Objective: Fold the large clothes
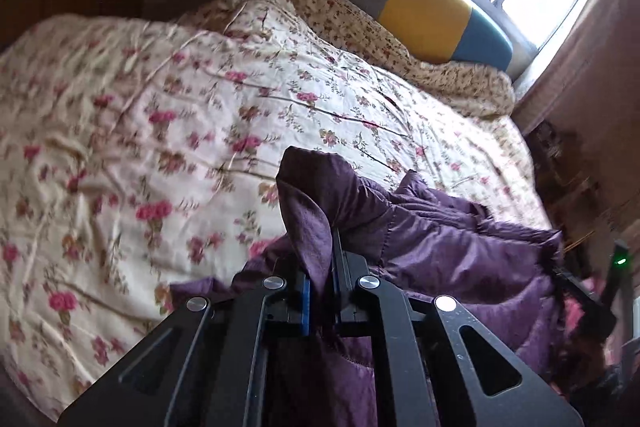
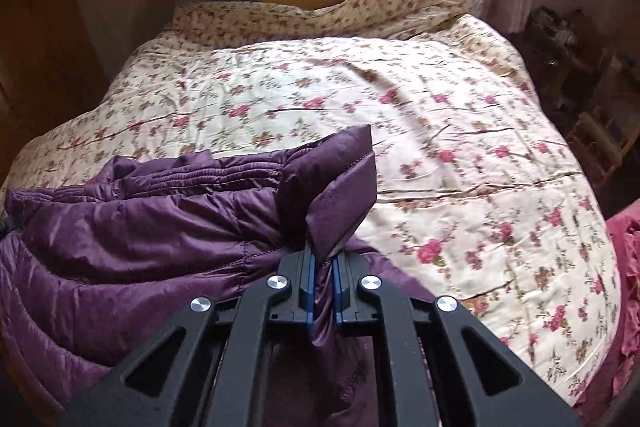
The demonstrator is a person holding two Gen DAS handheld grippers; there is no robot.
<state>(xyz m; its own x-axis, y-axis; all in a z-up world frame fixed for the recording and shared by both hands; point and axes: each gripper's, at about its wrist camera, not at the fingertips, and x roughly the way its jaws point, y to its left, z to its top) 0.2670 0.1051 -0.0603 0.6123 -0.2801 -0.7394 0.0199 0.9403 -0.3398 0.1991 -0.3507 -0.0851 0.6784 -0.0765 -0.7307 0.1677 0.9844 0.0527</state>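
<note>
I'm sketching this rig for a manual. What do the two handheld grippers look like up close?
Both look alike. The left gripper and the right gripper are matte black, with angular linkage arms bearing triangular cutouts and round silver pivot caps. The jaws carry blue pads on their inner faces. In the left wrist view, a small green light glows on black hardware at the right edge.

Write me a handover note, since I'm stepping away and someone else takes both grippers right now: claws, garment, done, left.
Left claw: shut on a pinch of the purple quilted jacket.
Right claw: shut on another pinch of the same jacket, fabric sticking up past the pads.
Jacket: bunched in a heap at the near edge of the bed, on the floral bedspread, not spread flat.
Done: both grips taken.
Left: probably lift and spread it out on the bedspread, then fold it.
</note>
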